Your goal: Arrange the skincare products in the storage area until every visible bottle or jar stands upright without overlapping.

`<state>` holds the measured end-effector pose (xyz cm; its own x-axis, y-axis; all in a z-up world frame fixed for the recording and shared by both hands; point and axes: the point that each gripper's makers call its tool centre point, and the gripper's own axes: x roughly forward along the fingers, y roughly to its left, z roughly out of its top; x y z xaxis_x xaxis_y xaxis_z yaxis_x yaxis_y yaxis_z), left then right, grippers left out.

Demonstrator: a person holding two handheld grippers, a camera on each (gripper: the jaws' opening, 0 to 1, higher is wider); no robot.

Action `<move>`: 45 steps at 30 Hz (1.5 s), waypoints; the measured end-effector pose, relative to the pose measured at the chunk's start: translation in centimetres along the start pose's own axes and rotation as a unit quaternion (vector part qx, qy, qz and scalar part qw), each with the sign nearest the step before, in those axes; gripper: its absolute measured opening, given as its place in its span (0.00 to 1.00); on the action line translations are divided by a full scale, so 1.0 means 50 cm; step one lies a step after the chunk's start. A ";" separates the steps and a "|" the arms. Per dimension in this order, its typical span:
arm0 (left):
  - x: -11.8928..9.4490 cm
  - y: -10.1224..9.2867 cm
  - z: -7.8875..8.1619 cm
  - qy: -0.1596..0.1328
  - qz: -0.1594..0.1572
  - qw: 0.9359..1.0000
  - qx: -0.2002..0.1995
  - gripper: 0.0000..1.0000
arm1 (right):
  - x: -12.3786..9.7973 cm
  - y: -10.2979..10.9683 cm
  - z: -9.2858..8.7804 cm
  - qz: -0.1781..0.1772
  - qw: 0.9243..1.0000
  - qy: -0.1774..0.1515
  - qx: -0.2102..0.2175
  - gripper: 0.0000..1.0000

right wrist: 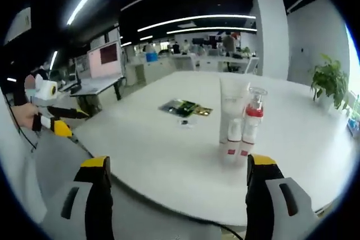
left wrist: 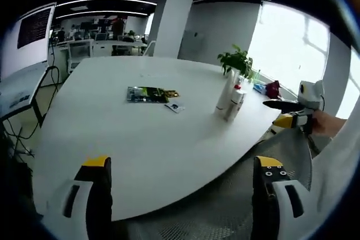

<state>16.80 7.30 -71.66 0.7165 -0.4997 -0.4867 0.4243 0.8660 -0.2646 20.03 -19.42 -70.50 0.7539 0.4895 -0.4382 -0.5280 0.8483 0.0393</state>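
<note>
We see a white bench (right wrist: 169, 139), white bottles (right wrist: 233, 116) with red bands, one clear pump bottle (right wrist: 253, 117) with a red collar, a green-patterned packet (right wrist: 185, 107), and yellow-tipped black-and-white tongs (right wrist: 177, 181).

Left gripper (left wrist: 183, 195) and right gripper (right wrist: 177, 195) are showing black jaws with yellow tips and white housings along the frames' bottom edges; a pale sleeve (left wrist: 337, 155) is showing lower right.
</note>
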 end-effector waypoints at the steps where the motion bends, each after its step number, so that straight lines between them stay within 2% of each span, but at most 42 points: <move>1: 0.001 0.001 0.001 0.000 0.001 1.000 0.000 0.98 | 0.000 0.001 -0.004 -0.003 1.000 0.008 -0.019 1.00; 4: 0.003 0.002 0.000 0.005 0.004 1.000 0.001 0.98 | 0.001 0.016 -0.006 0.001 1.000 0.016 -0.022 1.00; 11: 0.000 0.003 0.005 0.016 0.009 1.000 0.007 0.97 | 0.000 0.010 -0.003 -0.002 1.000 0.012 0.001 1.00; 15: 0.008 0.004 0.011 0.028 0.000 0.999 0.021 0.97 | -0.001 0.005 -0.005 -0.006 1.000 0.013 0.007 1.00; 18: 0.020 0.016 0.021 0.038 0.000 0.998 0.046 0.97 | 0.000 0.004 -0.009 -0.007 1.000 0.016 0.006 1.00; 25: 0.058 0.033 0.060 0.046 -0.003 0.997 0.057 0.97 | -0.004 0.006 -0.004 -0.005 1.000 0.012 0.027 1.00; 28: 0.082 0.041 0.079 0.069 -0.013 0.993 0.100 0.97 | -0.004 0.004 -0.006 -0.003 0.999 0.016 0.035 1.00; 31: 0.106 0.054 0.099 0.082 -0.022 0.988 0.125 0.97 | 0.001 0.001 -0.013 0.001 0.999 0.026 0.043 1.00; 38: 0.172 0.077 0.158 0.100 -0.036 0.978 0.178 0.97 | -0.002 -0.002 -0.023 0.001 0.999 0.034 0.038 1.00; 40: 0.198 0.090 0.167 0.116 -0.039 0.972 0.202 0.97 | -0.002 -0.006 -0.027 -0.001 0.999 0.039 0.037 1.00; 45: 0.270 0.116 0.197 0.139 -0.044 0.961 0.236 0.97 | -0.004 -0.012 -0.028 -0.002 0.998 0.041 0.051 0.99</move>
<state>34.40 5.39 -71.54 0.5182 -0.4907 -0.7005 0.7280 0.6829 0.0601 19.63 -20.30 -71.69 0.7198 0.4710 -0.5100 -0.4790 0.8687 0.1262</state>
